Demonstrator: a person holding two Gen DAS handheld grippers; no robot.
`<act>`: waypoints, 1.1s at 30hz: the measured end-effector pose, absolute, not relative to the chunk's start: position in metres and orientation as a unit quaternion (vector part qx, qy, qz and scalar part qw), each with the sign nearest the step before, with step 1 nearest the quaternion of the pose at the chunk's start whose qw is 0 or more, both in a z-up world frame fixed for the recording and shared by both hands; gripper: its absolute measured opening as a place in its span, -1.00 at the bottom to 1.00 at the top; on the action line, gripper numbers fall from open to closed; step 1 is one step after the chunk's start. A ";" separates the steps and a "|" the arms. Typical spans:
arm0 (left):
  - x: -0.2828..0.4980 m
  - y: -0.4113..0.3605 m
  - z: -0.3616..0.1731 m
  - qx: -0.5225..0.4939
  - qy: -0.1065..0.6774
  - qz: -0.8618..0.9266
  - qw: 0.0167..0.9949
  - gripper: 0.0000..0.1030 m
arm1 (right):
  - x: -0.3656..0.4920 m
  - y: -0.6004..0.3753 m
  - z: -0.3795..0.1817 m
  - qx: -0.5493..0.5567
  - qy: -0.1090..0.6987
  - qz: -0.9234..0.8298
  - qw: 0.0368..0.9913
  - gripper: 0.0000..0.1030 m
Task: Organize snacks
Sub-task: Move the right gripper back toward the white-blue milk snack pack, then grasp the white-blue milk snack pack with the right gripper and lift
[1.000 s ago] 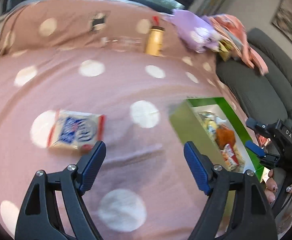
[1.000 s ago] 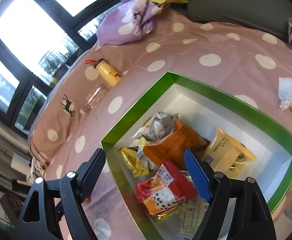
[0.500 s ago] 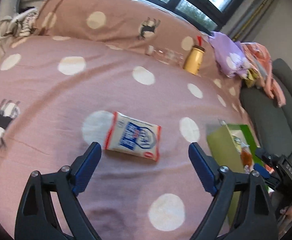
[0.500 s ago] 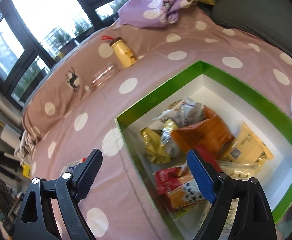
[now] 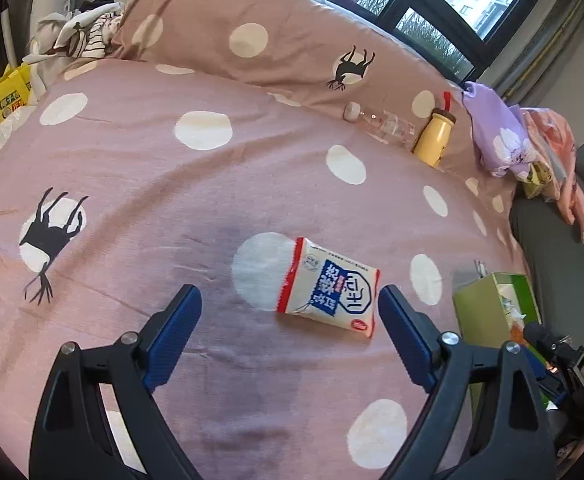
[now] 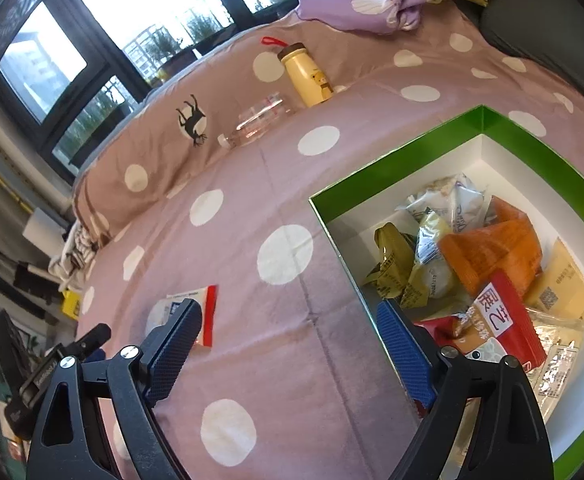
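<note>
**Loose snack packet being lined up by the left tool**

A white, red-edged snack packet (image 5: 329, 293) is lying flat on the pink dotted bed cover (image 5: 140, 184), well apart from the green box (image 6: 396, 160) where the other snacks are being collected. In the left wrist view the packet is being framed at about 1 o'clock from the left tool (image 5: 288, 320), just ahead of the tips and nearer the right-hand pad, not yet between them. Its long axis is running from 10 o'clock to 4 o'clock. The left tool's jaws have just been opening and are standing wide apart with nothing between them. The right tool (image 6: 288, 332) is likewise being held wide apart and empty, its jaws having just been opening, over the box's near corner; from there the packet is lying at 9 o'clock, partly hidden. The left hand is judged the nearer one
</note>
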State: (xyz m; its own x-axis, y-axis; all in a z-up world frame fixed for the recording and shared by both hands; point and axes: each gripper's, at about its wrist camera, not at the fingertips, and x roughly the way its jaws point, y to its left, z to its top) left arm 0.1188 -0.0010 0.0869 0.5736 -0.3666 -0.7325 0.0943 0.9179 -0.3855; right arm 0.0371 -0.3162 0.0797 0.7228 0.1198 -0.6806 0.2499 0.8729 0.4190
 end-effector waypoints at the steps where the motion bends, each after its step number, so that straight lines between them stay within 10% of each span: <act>1: 0.119 -0.001 0.086 -0.152 0.443 -0.131 0.874 0.75 | 0.038 -0.315 0.080 0.246 0.370 -0.039 0.895 0.76; 33: 0.142 -0.015 0.049 -0.156 0.480 -0.168 0.847 0.62 | 0.095 -0.224 0.074 0.204 0.386 0.073 0.897 0.76</act>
